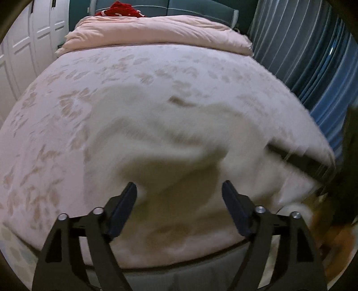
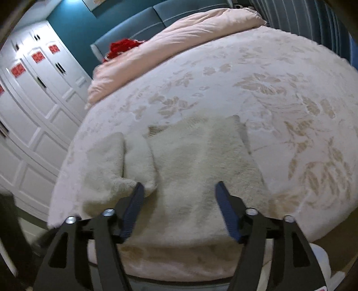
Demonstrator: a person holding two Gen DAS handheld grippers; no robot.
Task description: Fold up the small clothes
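Note:
A white fluffy garment (image 1: 161, 143) lies spread on the pink flowered bed cover (image 1: 67, 94), near the front edge. In the right wrist view the garment (image 2: 197, 161) lies flat with a sleeve-like part (image 2: 105, 161) folded at its left. My left gripper (image 1: 179, 188) is open and empty, just above the garment's near part. My right gripper (image 2: 177, 188) is open and empty, over the garment's near middle. A dark blurred shape (image 1: 297, 161), which I cannot identify, crosses the garment's right side in the left wrist view.
A folded pink duvet (image 1: 156, 31) lies across the far end of the bed, with a red cloth (image 1: 120, 10) behind it. White wardrobe doors (image 2: 33, 100) stand at the left. Blue curtains (image 1: 313, 56) hang at the right. The bed's front edge (image 2: 179, 275) is below the grippers.

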